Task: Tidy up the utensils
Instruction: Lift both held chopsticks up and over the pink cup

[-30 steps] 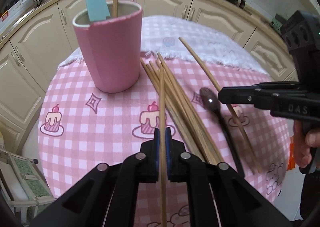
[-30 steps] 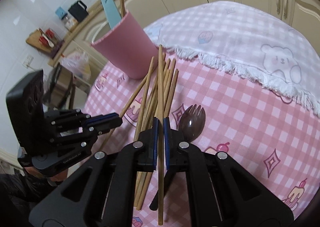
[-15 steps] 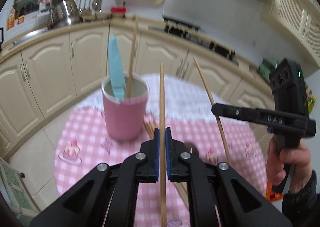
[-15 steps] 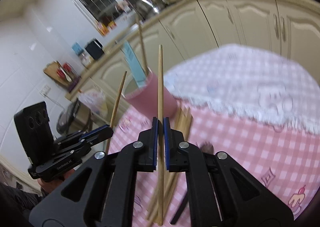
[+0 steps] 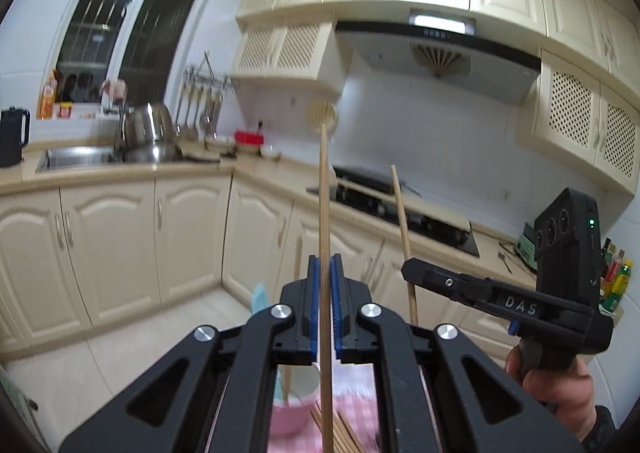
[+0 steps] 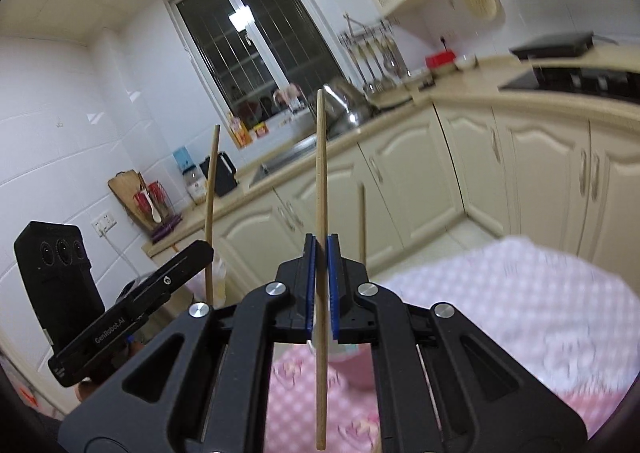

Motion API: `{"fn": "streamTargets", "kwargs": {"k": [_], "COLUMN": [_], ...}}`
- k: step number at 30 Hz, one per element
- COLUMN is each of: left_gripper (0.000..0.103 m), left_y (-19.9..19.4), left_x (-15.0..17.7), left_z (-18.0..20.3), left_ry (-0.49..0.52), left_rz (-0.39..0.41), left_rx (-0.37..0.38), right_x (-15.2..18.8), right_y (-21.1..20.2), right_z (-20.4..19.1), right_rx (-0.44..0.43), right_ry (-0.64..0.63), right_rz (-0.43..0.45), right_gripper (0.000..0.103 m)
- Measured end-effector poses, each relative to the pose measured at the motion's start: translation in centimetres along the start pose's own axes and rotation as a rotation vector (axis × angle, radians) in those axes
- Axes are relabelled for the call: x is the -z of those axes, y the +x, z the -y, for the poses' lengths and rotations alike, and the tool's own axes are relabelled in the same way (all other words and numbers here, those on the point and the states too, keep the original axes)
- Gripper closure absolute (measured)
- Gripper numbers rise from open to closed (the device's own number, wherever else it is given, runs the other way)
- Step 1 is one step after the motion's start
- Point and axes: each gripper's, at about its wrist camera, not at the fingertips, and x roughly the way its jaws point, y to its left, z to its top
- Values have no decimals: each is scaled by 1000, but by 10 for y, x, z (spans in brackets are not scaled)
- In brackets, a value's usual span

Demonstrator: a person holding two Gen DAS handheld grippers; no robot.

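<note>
A: Wood in both grippers now. One second back each chopstick lay flat on the desk among the pile; both have since been lifted clear and stood nearly upright.

B: Left gripper (image 5: 324, 303)?

A: Pressed together on its chopstick (image 5: 325, 237), blue pads pinching mid-shaft, tip pointing up toward the far wall.

B: Right gripper (image 6: 320, 285)?

A: Same, pinching its own chopstick (image 6: 321, 213), lower end hanging free above the pink checked cloth (image 6: 520, 293).

B: The cup?

A: Pink cup (image 5: 290, 411) sits low and near in the left view, just under the grippers, with something blue and a stick inside. Loose chopsticks (image 5: 340, 435) remain beside it on the desk.

B: Meaning?

A: Likely the pick-up is done; both sticks look ready to drop into the cup.
</note>
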Motion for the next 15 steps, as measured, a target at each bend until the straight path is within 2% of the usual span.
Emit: {"fn": "streamTargets", "kwargs": {"k": [7, 15], "left_gripper": [98, 98], "left_y": [35, 78], "left_x": [-21, 2], "left_z": [-9, -20], "left_ry": [26, 22], "left_rz": [82, 86], "left_rx": [-37, -86], "right_x": [-18, -5], "right_y": [33, 66], "right_z": [-17, -10], "right_rx": [59, 91], "right_ry": [-113, -120], "right_rz": [106, 132], "right_gripper": [97, 97]}}
